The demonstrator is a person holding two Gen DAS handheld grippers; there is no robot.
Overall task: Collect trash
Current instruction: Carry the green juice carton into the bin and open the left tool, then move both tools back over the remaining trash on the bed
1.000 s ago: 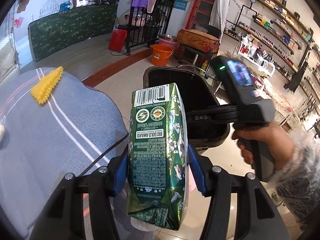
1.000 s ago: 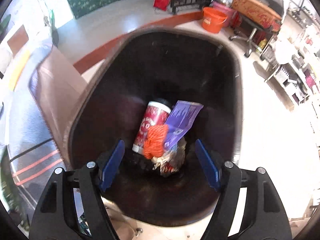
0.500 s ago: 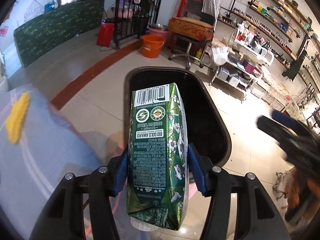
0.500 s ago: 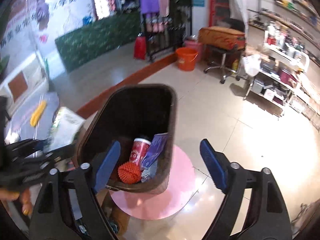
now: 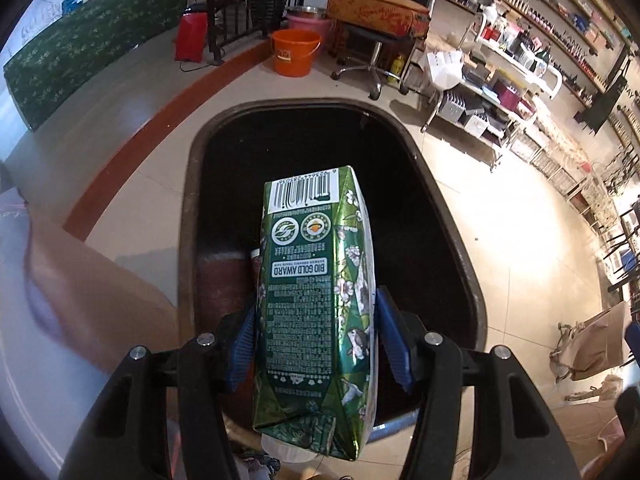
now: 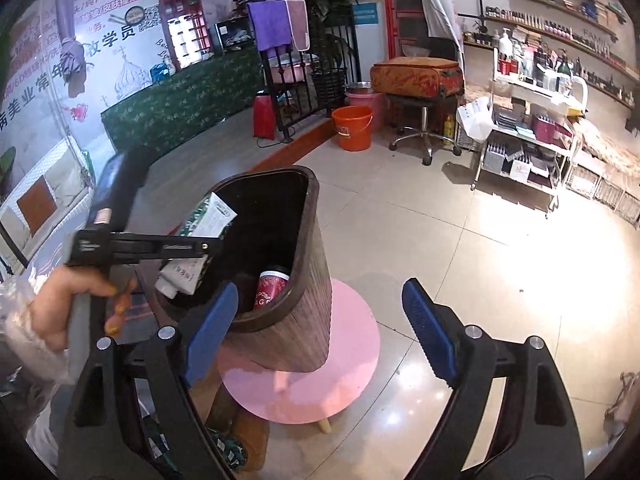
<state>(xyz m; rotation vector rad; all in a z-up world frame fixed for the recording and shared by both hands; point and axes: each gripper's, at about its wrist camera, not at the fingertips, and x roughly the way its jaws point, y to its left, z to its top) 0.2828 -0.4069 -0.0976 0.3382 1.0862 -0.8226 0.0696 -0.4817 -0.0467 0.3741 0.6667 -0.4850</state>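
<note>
The green carton [image 5: 316, 312] bears the words "BIO GOLD AWARD" in a white-outlined band on its dark green panel, printed upside down in the left wrist view. Above that band are two round seals; their lettering is too small to read. A barcode occupies the white strip at the carton's far end, its digits illegible. The blocks of fine print below the band cannot be read.

The red phone-booth cabinet [image 6: 182, 26] carries "TELEPHONE" on its top panel. The wall poster [image 6: 120, 36] beside it shows the large Chinese characters "学员". The red can [image 6: 272, 286] inside the bin [image 6: 316, 240] shows only partial letters, "AG".
</note>
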